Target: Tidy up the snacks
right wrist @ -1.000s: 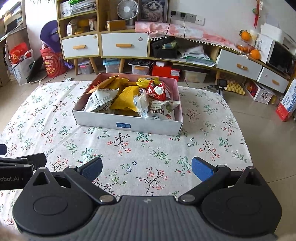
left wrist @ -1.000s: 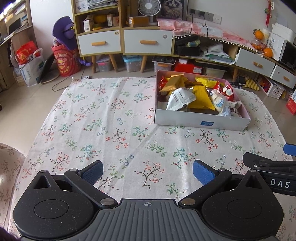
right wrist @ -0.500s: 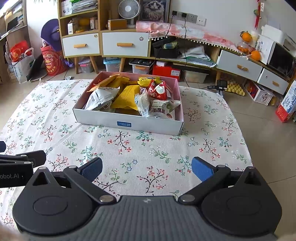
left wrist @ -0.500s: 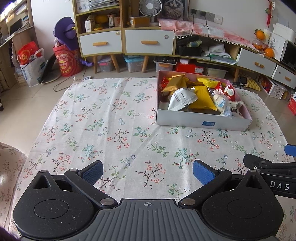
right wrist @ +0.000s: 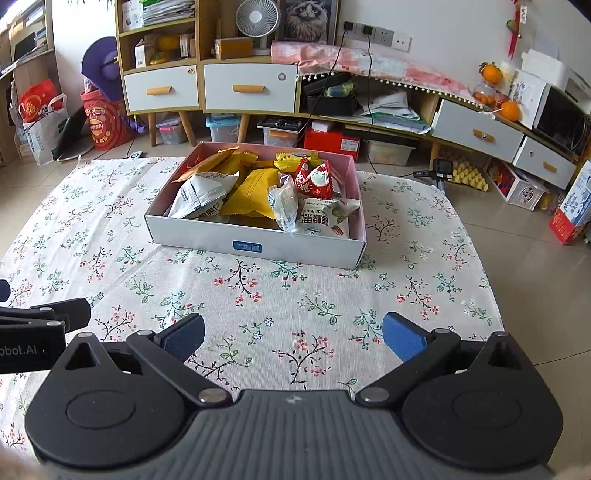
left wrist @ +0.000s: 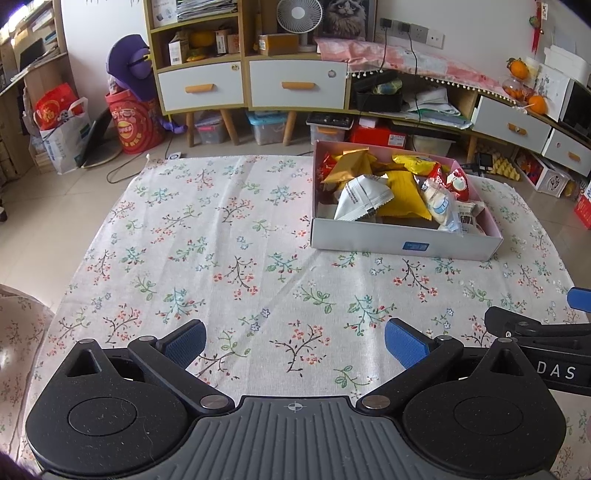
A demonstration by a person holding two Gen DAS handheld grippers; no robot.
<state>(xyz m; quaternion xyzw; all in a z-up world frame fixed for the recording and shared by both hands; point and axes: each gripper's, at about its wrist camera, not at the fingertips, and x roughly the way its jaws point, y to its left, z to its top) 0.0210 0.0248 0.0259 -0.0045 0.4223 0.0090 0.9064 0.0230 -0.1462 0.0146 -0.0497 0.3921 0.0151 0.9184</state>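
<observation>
A shallow white box [left wrist: 402, 243] [right wrist: 255, 245] with a pink inner wall sits on the flowered tablecloth, filled with several snack packets. Among them are a white packet [left wrist: 364, 195] [right wrist: 201, 194], a yellow packet [left wrist: 402, 192] [right wrist: 255, 195] and a red packet [right wrist: 314, 179]. My left gripper [left wrist: 293, 341] hovers open near the table's front edge, left of the box, with nothing between its fingers. My right gripper [right wrist: 291, 338] is open too, directly in front of the box and empty. Each gripper shows at the other view's side edge.
The flowered tablecloth [left wrist: 221, 236] covers the table, bare to the left of the box. Behind the table stand wooden cabinets with white drawers [left wrist: 295, 86], a fan [right wrist: 255, 14], storage bins on the floor and red bags [left wrist: 136, 125] at the left.
Both views have shifted slightly, so the box sits a little lower and nearer in frame. Both grippers stay open and empty. The snacks have not moved.
</observation>
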